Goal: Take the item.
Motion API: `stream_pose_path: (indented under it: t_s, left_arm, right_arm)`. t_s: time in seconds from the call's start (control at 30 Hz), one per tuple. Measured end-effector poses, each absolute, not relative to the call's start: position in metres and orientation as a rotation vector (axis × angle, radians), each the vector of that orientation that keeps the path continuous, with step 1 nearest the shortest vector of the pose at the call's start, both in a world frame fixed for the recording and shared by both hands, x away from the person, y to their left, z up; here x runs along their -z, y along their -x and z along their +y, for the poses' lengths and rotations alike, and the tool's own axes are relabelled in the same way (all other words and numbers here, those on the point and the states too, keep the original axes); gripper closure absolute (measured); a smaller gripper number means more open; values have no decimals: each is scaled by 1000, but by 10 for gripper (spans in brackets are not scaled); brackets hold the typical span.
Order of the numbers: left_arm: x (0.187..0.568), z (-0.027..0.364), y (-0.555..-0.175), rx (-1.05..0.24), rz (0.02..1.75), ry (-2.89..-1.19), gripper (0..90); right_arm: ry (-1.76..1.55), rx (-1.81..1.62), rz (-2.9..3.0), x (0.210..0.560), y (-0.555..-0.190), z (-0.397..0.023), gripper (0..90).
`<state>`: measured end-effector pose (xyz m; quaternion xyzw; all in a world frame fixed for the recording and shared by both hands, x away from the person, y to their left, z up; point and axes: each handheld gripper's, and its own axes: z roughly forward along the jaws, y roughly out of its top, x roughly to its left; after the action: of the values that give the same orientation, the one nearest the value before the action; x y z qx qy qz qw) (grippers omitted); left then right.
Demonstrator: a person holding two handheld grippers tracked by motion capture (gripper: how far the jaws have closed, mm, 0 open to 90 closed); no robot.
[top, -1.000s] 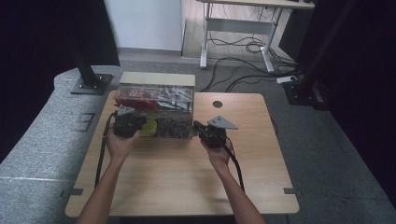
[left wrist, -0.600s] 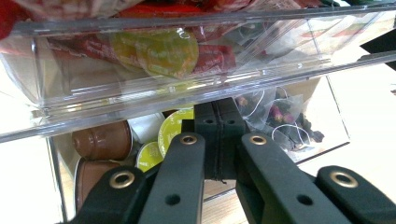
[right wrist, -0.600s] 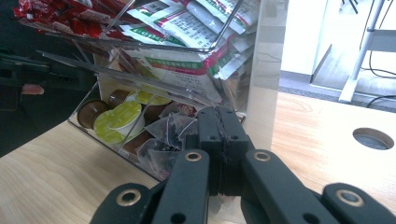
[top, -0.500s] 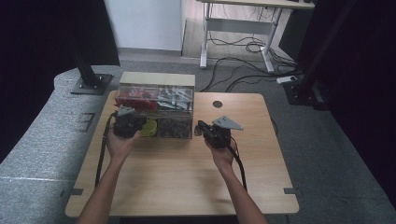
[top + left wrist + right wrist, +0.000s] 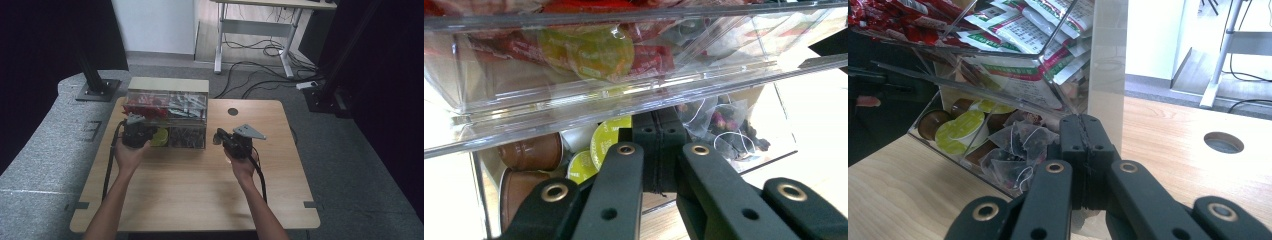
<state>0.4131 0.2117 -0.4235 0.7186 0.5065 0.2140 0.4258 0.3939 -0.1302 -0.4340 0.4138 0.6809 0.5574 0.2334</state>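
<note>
A grey carpeted floor (image 5: 45, 150) surrounds a wooden bench (image 5: 200, 190), with a white desk frame (image 5: 260, 30) and loose cables (image 5: 260, 50) beyond its far edge. A clear plastic organiser (image 5: 167, 117) stands at the far left part of the bench, near its far edge. The upper tier holds red sachets (image 5: 142, 107) at the left and white sachets with green and red print (image 5: 1033, 30) at the right. The lower tier holds brown and yellow-green capsules (image 5: 955, 130) at the left and mesh tea bags (image 5: 1018, 145) at the right. The left gripper (image 5: 656, 150), jaws together on nothing, sits at the organiser's near left front, its tips just before the lower compartments and under the clear upper drawer. The right gripper (image 5: 1083, 145), jaws likewise together and empty, is held just off the organiser's right near corner, its tips pointing at that side wall. A round cable hole (image 5: 233, 111) lies in the bench to the right of the organiser. Both forearms enter over the near edge
</note>
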Motion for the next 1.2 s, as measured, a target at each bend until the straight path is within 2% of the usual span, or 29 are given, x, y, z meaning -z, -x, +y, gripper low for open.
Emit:
stream_pose_path:
  t_s: [1.2]
  left_arm:
    - [424,211,-413,-534,1268,-1799,899]
  right_arm:
    - [-1194,-1495,1804,433,-394,-165,887]
